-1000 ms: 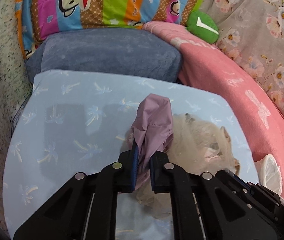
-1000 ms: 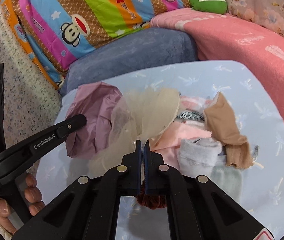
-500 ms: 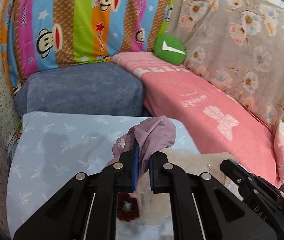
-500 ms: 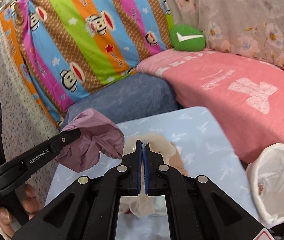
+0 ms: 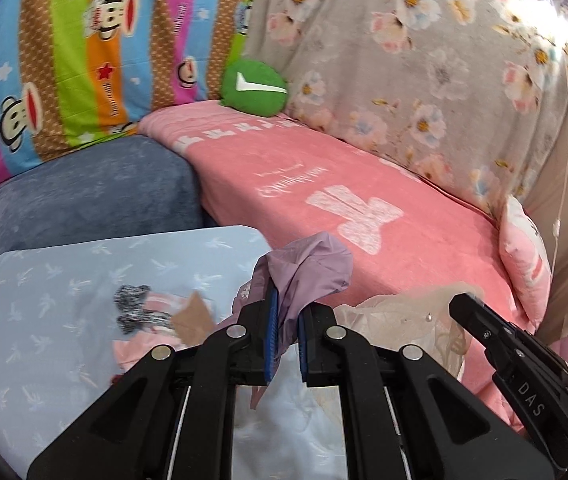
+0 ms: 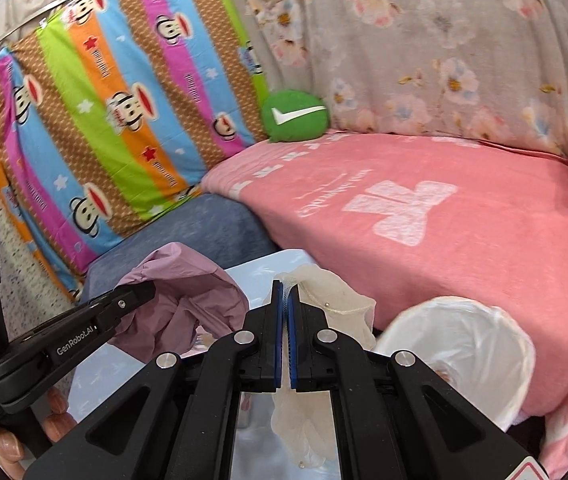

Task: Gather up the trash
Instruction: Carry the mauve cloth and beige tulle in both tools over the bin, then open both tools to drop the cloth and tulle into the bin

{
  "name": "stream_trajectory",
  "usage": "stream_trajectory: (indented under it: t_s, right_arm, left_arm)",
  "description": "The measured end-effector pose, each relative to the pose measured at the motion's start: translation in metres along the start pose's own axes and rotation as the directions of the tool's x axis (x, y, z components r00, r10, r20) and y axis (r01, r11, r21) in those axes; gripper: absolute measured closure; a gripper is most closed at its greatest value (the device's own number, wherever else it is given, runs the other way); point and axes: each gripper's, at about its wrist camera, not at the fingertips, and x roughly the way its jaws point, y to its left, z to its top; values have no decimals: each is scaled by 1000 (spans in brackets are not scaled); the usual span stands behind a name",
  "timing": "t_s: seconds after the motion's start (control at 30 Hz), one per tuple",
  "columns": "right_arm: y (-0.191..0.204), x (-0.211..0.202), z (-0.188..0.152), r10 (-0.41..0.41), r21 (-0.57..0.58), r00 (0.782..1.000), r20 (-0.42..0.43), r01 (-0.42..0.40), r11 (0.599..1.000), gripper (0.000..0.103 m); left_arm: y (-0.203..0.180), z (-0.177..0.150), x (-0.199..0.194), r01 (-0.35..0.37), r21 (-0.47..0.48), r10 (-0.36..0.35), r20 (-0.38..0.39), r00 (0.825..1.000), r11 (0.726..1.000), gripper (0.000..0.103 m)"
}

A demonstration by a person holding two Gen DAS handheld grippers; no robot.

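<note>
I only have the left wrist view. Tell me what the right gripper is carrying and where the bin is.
Observer: The right gripper is shut on a cream mesh cloth, which hangs down below its fingers.
Operator: Give me the bin.
Observer: A white-lined trash bin stands to the right of that gripper, against the pink blanket, its mouth open.
Operator: Report what is in it.
Observer: A little pale material shows near its inner rim; I cannot tell what it is.
Operator: Check my left grip from that side.
Observer: The left gripper is shut on the purple cloth, which bulges out past its finger.
</note>
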Motion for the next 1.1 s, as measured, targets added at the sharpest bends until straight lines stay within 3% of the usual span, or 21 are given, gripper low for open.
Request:
stream_trajectory:
  t_s: [0.37, 0.53, 0.97, 1.0, 1.07, 1.1]
  right_arm:
    - [-89, -10, -6, -123, 92, 992, -14, 124, 988, 101]
    - [-115, -10, -9, -157, 110, 987, -24, 159, 981, 101]
    - [-147, -1, -10, -199, 138, 979, -49, 204, 969, 101]
    - [-147, 0, -10, -202, 136, 978, -50, 207, 969, 100]
    - [-146, 2, -10, -213, 132, 976, -46, 217, 967, 98]
    - [-145, 3, -10, -218, 126, 975, -46, 222, 967, 97]
  left_arm:
    - [-85, -9, 42, 122, 70, -115, -97, 989, 990, 94]
    - [-109, -13, 59, 146, 88, -134, -124, 983, 985, 93]
    - [-149, -7, 77, 187, 106, -172, -137, 976, 977, 93]
    - [-150, -7, 78, 184, 106, -169, -137, 976, 977, 91]
    - [-148, -7, 83, 173, 98, -157, -149, 976, 980, 74]
    - [-146, -8, 85, 163, 91, -148, -154, 977, 983, 51]
